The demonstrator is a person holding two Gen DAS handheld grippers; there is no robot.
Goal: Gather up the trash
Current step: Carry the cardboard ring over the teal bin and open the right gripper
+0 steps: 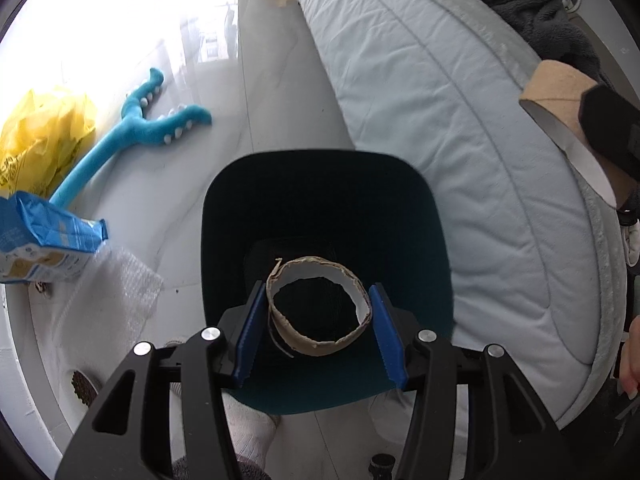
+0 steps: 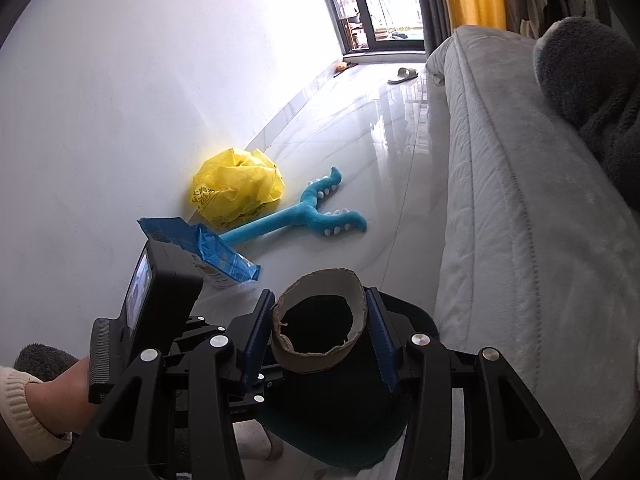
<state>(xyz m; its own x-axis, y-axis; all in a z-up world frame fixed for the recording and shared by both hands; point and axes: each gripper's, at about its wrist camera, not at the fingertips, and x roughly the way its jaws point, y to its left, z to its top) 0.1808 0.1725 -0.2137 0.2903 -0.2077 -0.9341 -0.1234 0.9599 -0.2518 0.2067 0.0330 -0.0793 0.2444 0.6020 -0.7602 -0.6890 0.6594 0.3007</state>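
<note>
In the left wrist view, the left gripper [image 1: 320, 320] is holding a torn cardboard tube [image 1: 318, 308] between its blue pads, jaws partly closed on it, directly above the dark bin [image 1: 320, 200] on the floor beside the bed [image 1: 440, 120]. A blue bag [image 1: 44, 248], a yellow bag [image 1: 44, 132] and a blue toy [image 1: 132, 128] are lying near the wall. In the right wrist view, the right gripper [image 2: 320, 328] is gripping another cardboard tube [image 2: 320, 320] the same way, over the bin [image 2: 340, 412].
</note>
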